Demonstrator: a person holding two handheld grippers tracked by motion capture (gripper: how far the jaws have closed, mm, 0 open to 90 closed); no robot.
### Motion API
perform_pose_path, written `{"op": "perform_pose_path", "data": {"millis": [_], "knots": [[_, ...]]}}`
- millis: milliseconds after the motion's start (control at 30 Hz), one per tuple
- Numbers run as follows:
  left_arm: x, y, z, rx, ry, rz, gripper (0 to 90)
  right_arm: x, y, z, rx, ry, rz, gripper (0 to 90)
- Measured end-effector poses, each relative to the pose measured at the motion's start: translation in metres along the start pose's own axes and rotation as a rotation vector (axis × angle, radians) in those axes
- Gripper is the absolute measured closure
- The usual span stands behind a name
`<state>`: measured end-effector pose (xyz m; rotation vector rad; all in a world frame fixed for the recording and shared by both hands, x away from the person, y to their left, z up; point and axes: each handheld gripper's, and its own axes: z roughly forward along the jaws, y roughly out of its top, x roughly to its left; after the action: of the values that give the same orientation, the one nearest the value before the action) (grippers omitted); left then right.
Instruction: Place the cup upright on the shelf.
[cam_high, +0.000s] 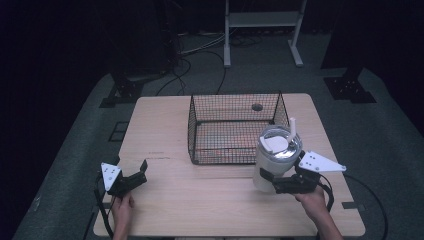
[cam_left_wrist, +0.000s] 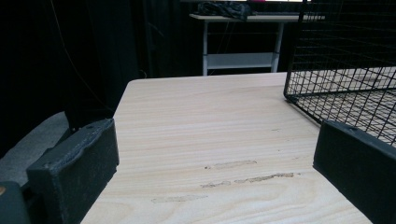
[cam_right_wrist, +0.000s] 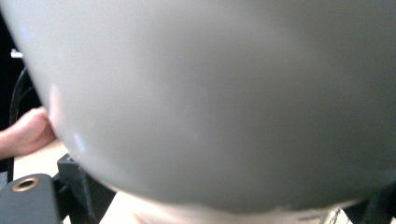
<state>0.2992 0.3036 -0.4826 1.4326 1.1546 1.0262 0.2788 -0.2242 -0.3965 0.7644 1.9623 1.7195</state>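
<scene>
A black wire basket (cam_high: 235, 129) is seen standing on the far middle part of a light wooden table (cam_high: 200, 200), and it serves here as the landmark. Just off its near right corner, a white tumbler (cam_high: 274, 160) with a lid and an upright straw (cam_high: 292, 131) stands upright — its upper part overlaps the basket's corner in the high view, and whether it touches the wire cannot be told. The right gripper (cam_high: 270, 181) is held against the tumbler's lower body from the right, its jaws set on either side of it, so the cup is gripped between them; in the right gripper view the pale wall of the tumbler (cam_right_wrist: 210, 102) is pressed close to the camera.

The left gripper (cam_high: 131, 172) is held well to the left of the basket, near the table's near left part, with its jaws spread wide and nothing between them. In the left gripper view, the basket (cam_left_wrist: 345, 65) is found to the right — beyond the right jaw — and bare, scuffed wood lies ahead.
</scene>
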Motion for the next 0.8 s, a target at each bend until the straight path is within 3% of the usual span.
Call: {"op": "perform_pose_path", "data": {"millis": [467, 800], "knots": [[0.000, 0.000, 0.000, -0.002, 0.000, -0.001, 0.0, -0.017, 0.051, 0.018, -0.026, -0.008, -0.007, 8.2], [0.000, 0.000, 0.001, -0.004, 0.001, 0.004, 0.0, -0.035, 0.076, 0.044, -0.040, -0.018, -0.014, 8.2]]}}
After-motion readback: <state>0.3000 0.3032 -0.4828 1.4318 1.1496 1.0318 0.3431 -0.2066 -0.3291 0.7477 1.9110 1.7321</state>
